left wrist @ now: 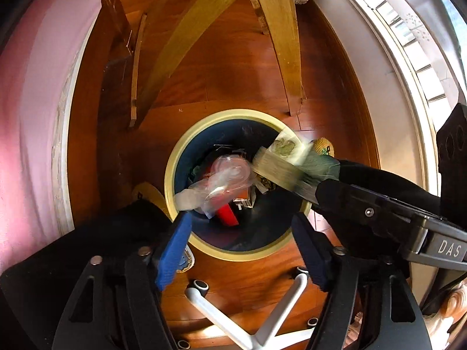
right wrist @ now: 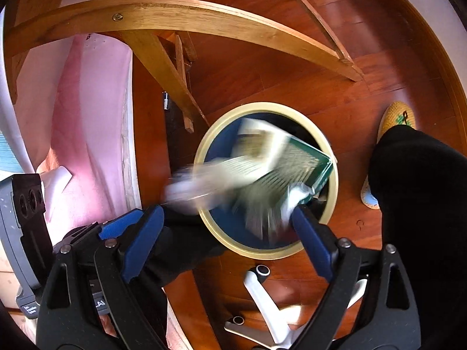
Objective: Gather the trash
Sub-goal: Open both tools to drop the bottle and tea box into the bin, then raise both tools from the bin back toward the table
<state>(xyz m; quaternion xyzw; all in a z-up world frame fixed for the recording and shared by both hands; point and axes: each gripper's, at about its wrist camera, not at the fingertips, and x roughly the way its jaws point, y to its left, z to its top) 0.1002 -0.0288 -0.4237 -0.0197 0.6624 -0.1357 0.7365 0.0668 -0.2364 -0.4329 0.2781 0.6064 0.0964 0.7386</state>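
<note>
A round bin with a cream rim [left wrist: 172, 163] and dark blue inside stands on the wooden floor, holding mixed trash. It also shows in the right wrist view [right wrist: 204, 145]. My left gripper [left wrist: 242, 218] is open above the bin; a clear plastic wrapper [left wrist: 221, 183] hangs at its left fingertip [left wrist: 182, 221] over the opening. My right gripper [right wrist: 230, 215] is open over the bin; a blurred green-edged paper package [right wrist: 271, 160] is in motion at its right fingertip [right wrist: 300, 215]. The same package [left wrist: 286, 157] shows beside the right gripper in the left wrist view.
A wooden chair frame [left wrist: 280, 43] stands beyond the bin. A white swivel-chair base with castors [left wrist: 248, 315] lies below the grippers. Pink fabric [left wrist: 29, 116] is at the left. A yellow slipper [right wrist: 397, 119] and a black trouser leg [right wrist: 414, 198] are at the right.
</note>
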